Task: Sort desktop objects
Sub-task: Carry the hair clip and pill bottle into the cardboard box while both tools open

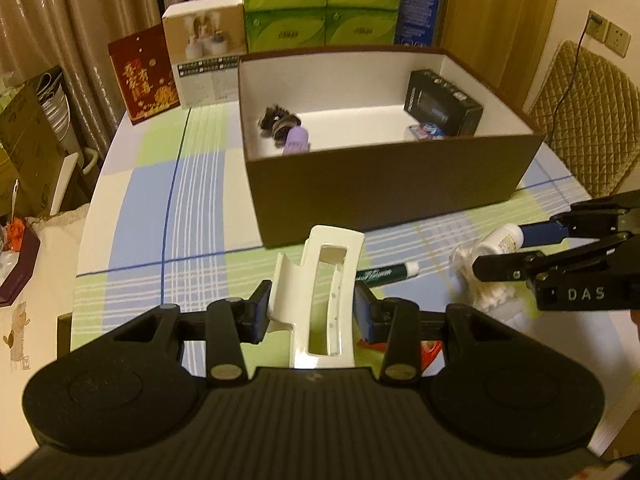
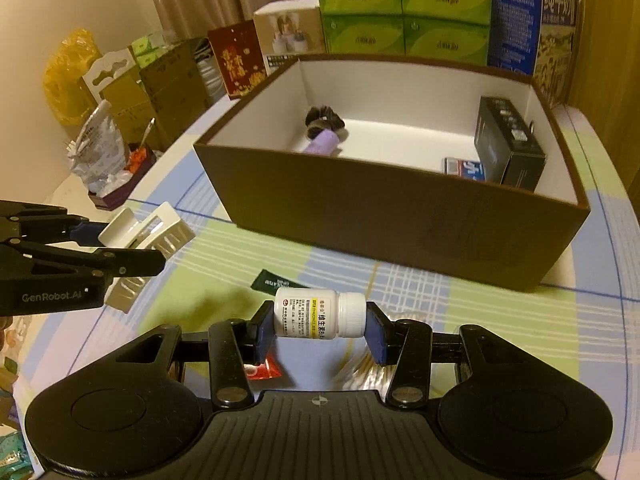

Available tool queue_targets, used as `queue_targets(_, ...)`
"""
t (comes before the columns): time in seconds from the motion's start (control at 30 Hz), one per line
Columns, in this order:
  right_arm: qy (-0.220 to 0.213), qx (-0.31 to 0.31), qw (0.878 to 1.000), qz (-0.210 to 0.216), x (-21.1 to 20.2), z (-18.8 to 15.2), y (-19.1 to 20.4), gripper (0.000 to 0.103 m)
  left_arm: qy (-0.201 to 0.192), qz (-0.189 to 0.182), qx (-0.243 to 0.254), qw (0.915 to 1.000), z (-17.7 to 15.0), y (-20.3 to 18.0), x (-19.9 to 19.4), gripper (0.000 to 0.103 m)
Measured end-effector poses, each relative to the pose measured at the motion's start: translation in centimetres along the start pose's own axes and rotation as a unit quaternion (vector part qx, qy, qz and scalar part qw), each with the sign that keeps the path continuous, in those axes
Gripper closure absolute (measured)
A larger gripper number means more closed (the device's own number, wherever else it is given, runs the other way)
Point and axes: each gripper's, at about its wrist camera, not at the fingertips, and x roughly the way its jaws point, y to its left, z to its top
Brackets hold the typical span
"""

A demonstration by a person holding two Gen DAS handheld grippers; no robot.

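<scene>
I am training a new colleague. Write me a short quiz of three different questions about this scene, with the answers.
1. True or false: the brown box already has things in it.
2. What does the right gripper hold? A) a green pen B) a white pill bottle C) a red packet
3. Fill in: the left gripper is shut on a white plastic ____.

Key
1. True: a black carton, a purple item and a small blue packet lie inside.
2. B
3. holder
</scene>
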Motion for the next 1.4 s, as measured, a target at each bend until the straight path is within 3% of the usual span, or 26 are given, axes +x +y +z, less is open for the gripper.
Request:
queue_targets(0.4, -0.045, -0.016, 0.999, 0.001, -2.5, 3.0, -1.4, 0.059, -0.041, -0.007, 0.015, 0.999, 3.9, -1.8, -1.1, 0.066)
queue_targets(0.73, -0.063, -0.033, 0.997, -0.005, -1.6, 7.5, -4.0, 0.059, -0.064, -0.02, 0.017, 0.9976, 9.4, -2.6, 0.3, 0.066)
queue_targets(0.93, -0.065, -0.055, 0.996, -0.015, 0.1, 10.4, -5.9, 0.059, -0.057, -0.027, 0.011, 0.9979, 12.9, -2.4, 2.9, 0.066)
queue_targets(1.4, -0.035, -0.037, 0.999, -0.02, 6.9, 16.6, -11.3, 0.059, -0.014, -0.026, -0.007, 0.9995, 20.2, -1.9, 12.1, 0.066)
